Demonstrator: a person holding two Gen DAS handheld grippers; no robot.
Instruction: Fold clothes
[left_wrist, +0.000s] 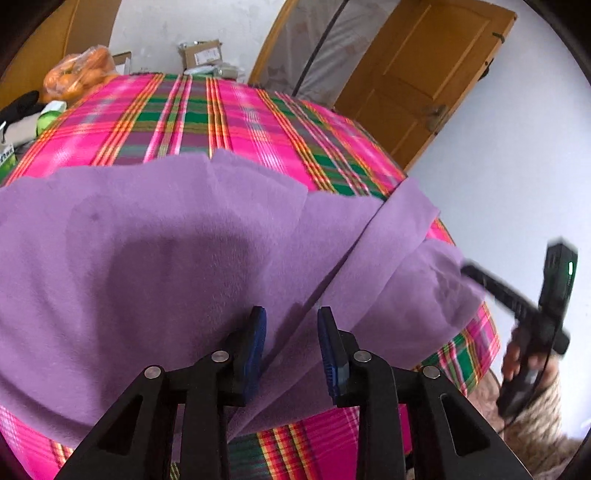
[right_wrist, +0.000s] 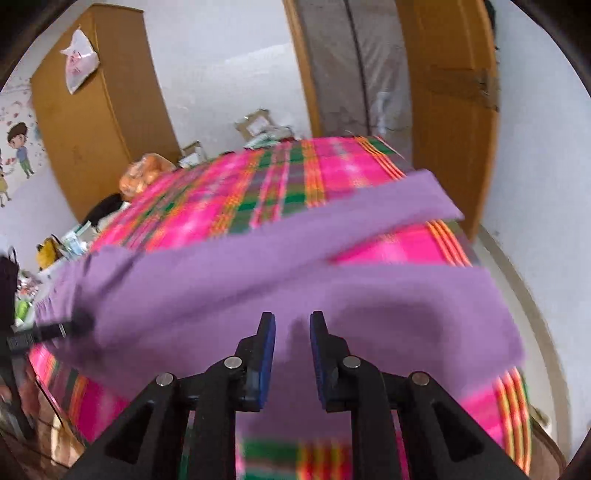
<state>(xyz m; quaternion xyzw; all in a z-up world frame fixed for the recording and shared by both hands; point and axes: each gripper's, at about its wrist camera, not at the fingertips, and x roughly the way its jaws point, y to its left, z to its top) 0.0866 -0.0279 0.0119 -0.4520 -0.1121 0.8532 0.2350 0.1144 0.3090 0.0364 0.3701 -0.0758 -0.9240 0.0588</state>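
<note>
Behind the purple garment (left_wrist: 166, 240), bagged oranges (left_wrist: 79, 75) and boxes (left_wrist: 201, 55).

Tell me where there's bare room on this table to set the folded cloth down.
The far half of the plaid cover, beyond the purple cloth, is bare. Another bare patch sits between the cloth's strip and its main part. The far left edge is crowded: orange bag, boxes.
</note>
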